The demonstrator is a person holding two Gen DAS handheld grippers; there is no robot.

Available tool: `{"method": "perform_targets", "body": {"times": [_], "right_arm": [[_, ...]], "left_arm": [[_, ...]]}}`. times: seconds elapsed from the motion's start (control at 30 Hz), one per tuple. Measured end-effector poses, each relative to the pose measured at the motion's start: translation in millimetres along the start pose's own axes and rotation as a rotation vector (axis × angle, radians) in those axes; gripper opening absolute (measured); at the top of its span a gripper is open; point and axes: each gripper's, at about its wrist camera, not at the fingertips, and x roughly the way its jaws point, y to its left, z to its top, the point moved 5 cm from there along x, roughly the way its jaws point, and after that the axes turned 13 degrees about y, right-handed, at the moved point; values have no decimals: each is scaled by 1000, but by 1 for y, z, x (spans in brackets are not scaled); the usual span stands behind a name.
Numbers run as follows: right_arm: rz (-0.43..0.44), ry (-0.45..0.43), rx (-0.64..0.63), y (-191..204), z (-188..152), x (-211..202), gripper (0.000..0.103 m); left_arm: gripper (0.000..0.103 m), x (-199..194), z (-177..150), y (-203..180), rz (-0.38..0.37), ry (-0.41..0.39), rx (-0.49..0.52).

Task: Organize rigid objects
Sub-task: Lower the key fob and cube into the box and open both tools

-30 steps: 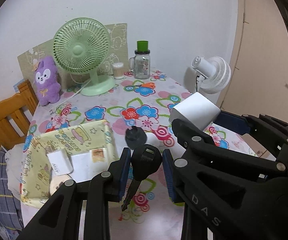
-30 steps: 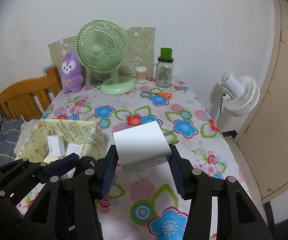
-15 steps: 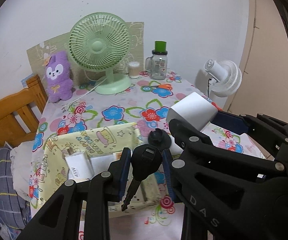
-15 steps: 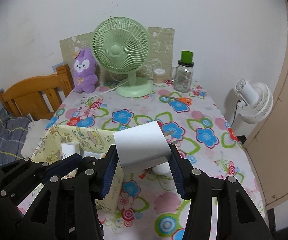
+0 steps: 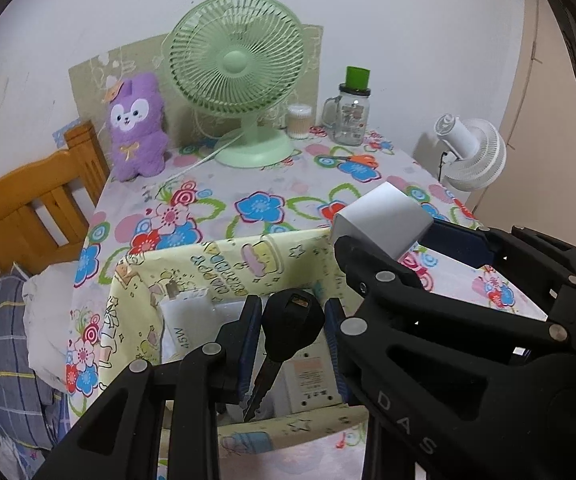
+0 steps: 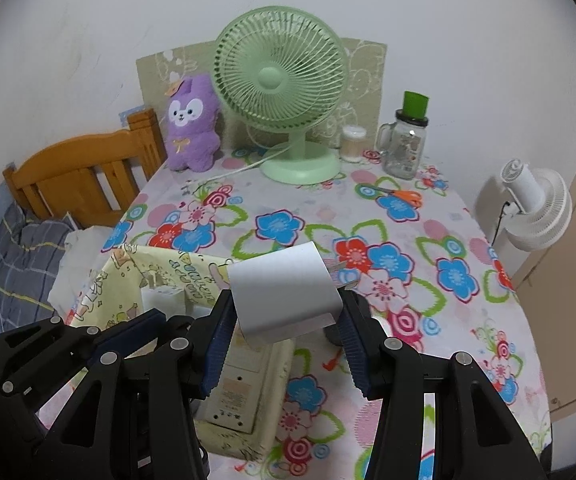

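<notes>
1. Two hand-held grippers in view. The left hand-held gripper (image 5: 293, 330) held one black-headed key (image 5: 288, 330) clamped between its blue pads, blade hanging down. The right hand-held gripper (image 6: 286, 312) held one white charger block (image 6: 284, 294) between its pads, prongs pointing away toward the right.
2. One yellow cartoon-print fabric bin (image 5: 224, 264) sat at the near left part of the counter (image 5: 272, 188). The key hung above the bin's open top. From the right wrist view the charger block hung over the bin's right wall.
3. Inside the bin: one white adapter marked 45W (image 5: 184, 320), standing against the far left corner, and one flat white device with a label (image 6: 236, 392) lying on the bottom. Other contents were hidden behind the grippers; count beyond two uncertain.
4. On the counter's far edge, against the wall: one green desk fan (image 6: 284, 84), one purple plush toy (image 6: 190, 120), one small jar of cotton swabs (image 6: 353, 142), one glass mug-jar with a green lid (image 6: 406, 146). One pair of orange-handled scissors (image 6: 402, 196) lay in front of the jar.
5. One white floor fan (image 6: 536, 208) stood off the counter's right edge; one wooden headboard (image 6: 84, 172) and plaid bedding (image 6: 12, 256) lay off its left edge.
6. Open room: the middle band of floral cloth between bin and far-edge items was bare. A dark round object showed partly behind the right gripper's right finger, unidentified.
</notes>
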Motion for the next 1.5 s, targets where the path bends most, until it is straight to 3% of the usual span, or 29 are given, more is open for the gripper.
{"method": "perform_targets", "body": {"times": [0.3, 0.53, 0.87, 0.97, 1.13, 1.5], "right_arm": [[-1, 45, -40, 17, 7, 30, 54], [98, 77, -41, 26, 10, 49, 54], [116, 123, -81, 43, 18, 70, 56], [117, 138, -85, 43, 18, 74, 65], [102, 91, -93, 40, 18, 61, 82], [76, 36, -74, 13, 10, 28, 88]], "left_arm": [[33, 27, -2, 26, -15, 56, -61], [34, 49, -8, 41, -28, 118, -91], [54, 53, -9, 57, 22, 117, -116], [65, 51, -8, 57, 23, 111, -120], [79, 43, -7, 54, 30, 87, -124], [88, 14, 0, 24, 43, 10, -98]]}}
